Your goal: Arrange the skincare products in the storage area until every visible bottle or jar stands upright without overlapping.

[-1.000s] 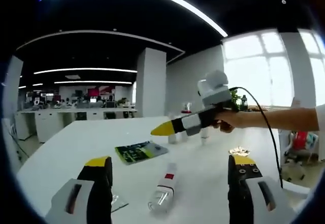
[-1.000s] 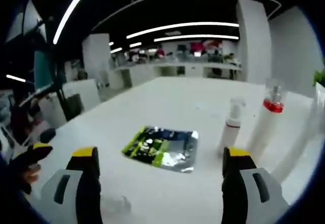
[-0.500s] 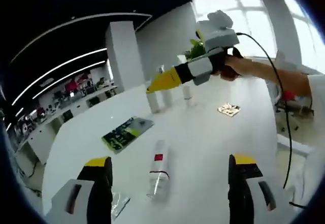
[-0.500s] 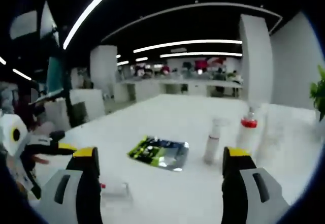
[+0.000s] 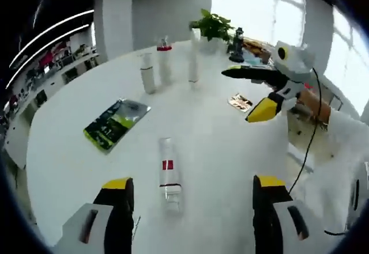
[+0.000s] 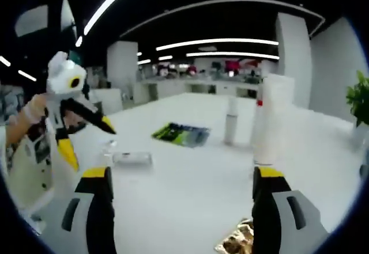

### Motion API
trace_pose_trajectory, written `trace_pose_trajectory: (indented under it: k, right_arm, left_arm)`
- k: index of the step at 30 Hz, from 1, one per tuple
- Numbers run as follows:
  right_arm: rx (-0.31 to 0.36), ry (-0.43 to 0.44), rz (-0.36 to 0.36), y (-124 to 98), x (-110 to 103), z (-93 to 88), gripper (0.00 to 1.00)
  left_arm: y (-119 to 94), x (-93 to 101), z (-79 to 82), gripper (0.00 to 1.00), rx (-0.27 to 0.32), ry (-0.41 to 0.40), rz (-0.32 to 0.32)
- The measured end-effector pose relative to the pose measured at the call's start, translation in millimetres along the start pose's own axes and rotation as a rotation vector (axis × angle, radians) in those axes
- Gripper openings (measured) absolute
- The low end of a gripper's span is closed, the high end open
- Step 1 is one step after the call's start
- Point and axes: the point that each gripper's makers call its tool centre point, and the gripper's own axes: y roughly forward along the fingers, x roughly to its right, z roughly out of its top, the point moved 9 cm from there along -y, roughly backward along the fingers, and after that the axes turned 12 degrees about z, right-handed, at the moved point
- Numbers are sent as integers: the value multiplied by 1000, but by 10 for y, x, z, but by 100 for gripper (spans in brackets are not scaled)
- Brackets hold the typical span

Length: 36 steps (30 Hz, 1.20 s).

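A large white round tabletop (image 5: 230, 150) carries the skincare products. 1 clear bottle (image 5: 168, 173) with a small red label lies flat on its side near the tabletop's near edge, and it is the item not yet standing. In the left gripper view it lies directly ahead, between the 2 yellow-tipped jaws of the left gripper (image 5: 191, 192), with its long axis pointing away from the tool toward the middle of the tabletop. The jaws are spread wide apart and hold nothing.

The right gripper (image 5: 258, 91) enters from the right, over the tabletop's right side, well apart from the lying bottle. Its 2 jaws are also parted and empty. In the right gripper view the same lying bottle (image 6: 131, 159) appears off to the left, crosswise to that tool, beside the other gripper.

Toward the far edge stand 3 upright bottles (image 5: 164, 65), close together but separate. A green and silver packet (image 5: 116, 123) lies flat to the left of the lying bottle, and a small foil sachet (image 5: 240, 101) lies to the right.

The left gripper is judged nearer and already lined up, so the coming move likely calls for lowering it and closing across the bottle's narrow width.
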Motion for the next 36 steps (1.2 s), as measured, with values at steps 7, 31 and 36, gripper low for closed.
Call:
trace_pose_trajectory:
  k: [7, 31, 36]
  right_arm:
    - [-8, 12, 6, -102, -93, -248, 99]
    - [62, -100, 2, -335, -485, -446, 100]
    - [55, -93, 11, -344, -529, -502, 100]
  left_arm:
    - [108, -177, 166, 83, -206, 21, 143]
    - [439, -223, 273, 53, -410, 70, 215]
    - [490, -205, 281, 51, -416, 56, 216]
